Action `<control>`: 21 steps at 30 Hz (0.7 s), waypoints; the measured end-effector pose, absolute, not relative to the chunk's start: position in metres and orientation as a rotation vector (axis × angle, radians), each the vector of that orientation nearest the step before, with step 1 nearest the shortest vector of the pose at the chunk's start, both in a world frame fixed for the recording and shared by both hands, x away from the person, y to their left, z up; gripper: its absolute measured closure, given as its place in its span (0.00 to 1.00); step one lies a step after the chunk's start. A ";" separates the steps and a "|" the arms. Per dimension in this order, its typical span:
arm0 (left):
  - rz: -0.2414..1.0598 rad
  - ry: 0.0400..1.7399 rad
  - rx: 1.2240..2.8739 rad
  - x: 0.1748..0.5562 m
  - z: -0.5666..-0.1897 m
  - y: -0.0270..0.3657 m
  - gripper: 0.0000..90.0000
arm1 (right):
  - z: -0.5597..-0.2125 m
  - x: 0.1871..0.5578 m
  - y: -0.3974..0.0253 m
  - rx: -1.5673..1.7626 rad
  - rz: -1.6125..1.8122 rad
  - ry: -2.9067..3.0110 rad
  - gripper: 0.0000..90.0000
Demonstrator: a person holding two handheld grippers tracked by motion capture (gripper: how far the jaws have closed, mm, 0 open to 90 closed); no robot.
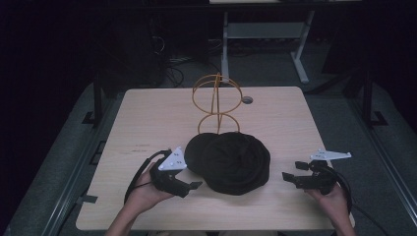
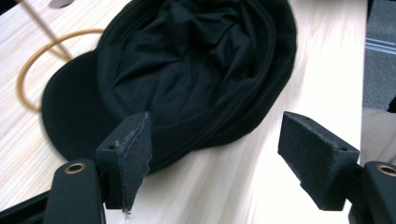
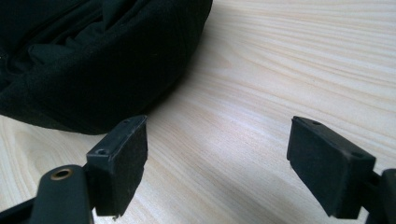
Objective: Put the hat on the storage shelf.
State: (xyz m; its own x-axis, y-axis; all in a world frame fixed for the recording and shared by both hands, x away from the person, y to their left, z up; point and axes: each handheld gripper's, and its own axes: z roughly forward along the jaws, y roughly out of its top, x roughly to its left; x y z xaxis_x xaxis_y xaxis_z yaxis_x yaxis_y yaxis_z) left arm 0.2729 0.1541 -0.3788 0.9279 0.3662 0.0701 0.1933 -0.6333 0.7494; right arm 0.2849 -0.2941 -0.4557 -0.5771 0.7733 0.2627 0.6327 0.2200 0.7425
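Mid-table sits a black cap (image 1: 231, 162), opening up, just in front of an orange wire stand (image 1: 216, 101). Left gripper (image 1: 189, 186) near its left edge, jaws spread, nothing held. Right gripper (image 1: 290, 172) right of it, apart, jaws spread too.

One black cap (image 1: 230, 162) lies on one wooden table (image 1: 147, 123). One orange wire stand (image 1: 216, 103) is behind it. Two grippers, a left gripper (image 1: 193, 186) and a right gripper (image 1: 291, 170), held by two hands
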 end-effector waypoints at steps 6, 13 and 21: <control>0.242 0.337 2.293 0.275 -0.379 0.130 0.31 | -0.456 0.285 -0.294 1.353 1.281 2.329 0.22; 0.185 0.266 2.339 0.279 -0.385 0.102 0.32 | -0.456 0.284 -0.295 1.349 1.284 2.329 0.22; 0.099 0.221 2.375 0.283 -0.392 0.082 0.43 | -0.456 0.283 -0.297 1.352 1.281 2.321 0.22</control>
